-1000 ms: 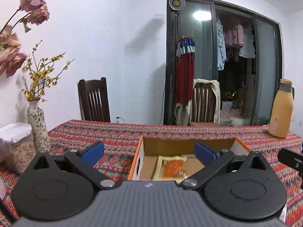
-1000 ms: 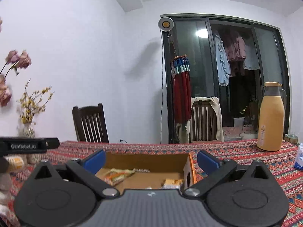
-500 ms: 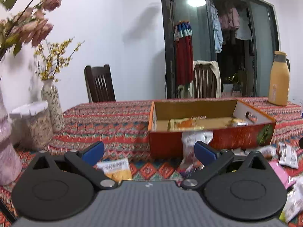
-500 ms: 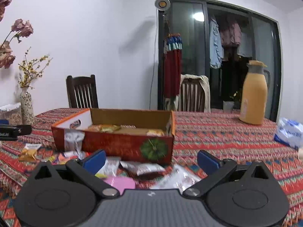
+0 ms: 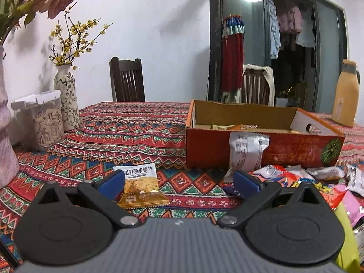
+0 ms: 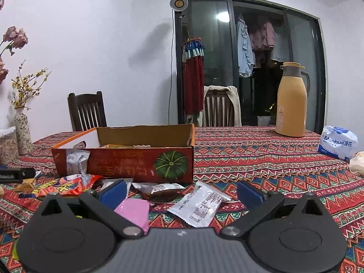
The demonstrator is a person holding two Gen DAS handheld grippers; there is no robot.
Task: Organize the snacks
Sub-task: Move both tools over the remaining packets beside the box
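**A:** Where does the left claw [image 5: 179,182] stand?

**B:** Low over the patterned tablecloth [image 5: 127,136], its blue pads spread wide, nothing between them. A gold oat-crisp packet [image 5: 142,187] with a white top lies on the cloth just beside the left pad [image 5: 112,183], inside the gap but off to that side.

**A:** And the box?

**B:** The orange cardboard box [image 5: 209,150] sits beyond the claw, ahead and to the right, open on top, with a few wrappers showing inside. A silver-white packet [image 5: 246,152] leans upright against its near wall, just past the right pad.

**A:** The right claw [image 6: 182,193]?

**B:** Also spread apart and holding nothing. Between its pads lie a white sachet [image 6: 200,204] with printed text and a brown packet [image 6: 159,190]; a pink packet [image 6: 134,211] lies next to the left pad. A red-orange bag [image 6: 66,185] rests further left. All are in front of the box's pumpkin-printed wall [image 6: 170,163].

**A:** Anything else on the table?

**B:** A tan thermos jug [image 6: 292,101] at the far right, a tissue pack [image 6: 339,142], a flowered vase [image 5: 67,97] and a clear canister [image 5: 44,122].
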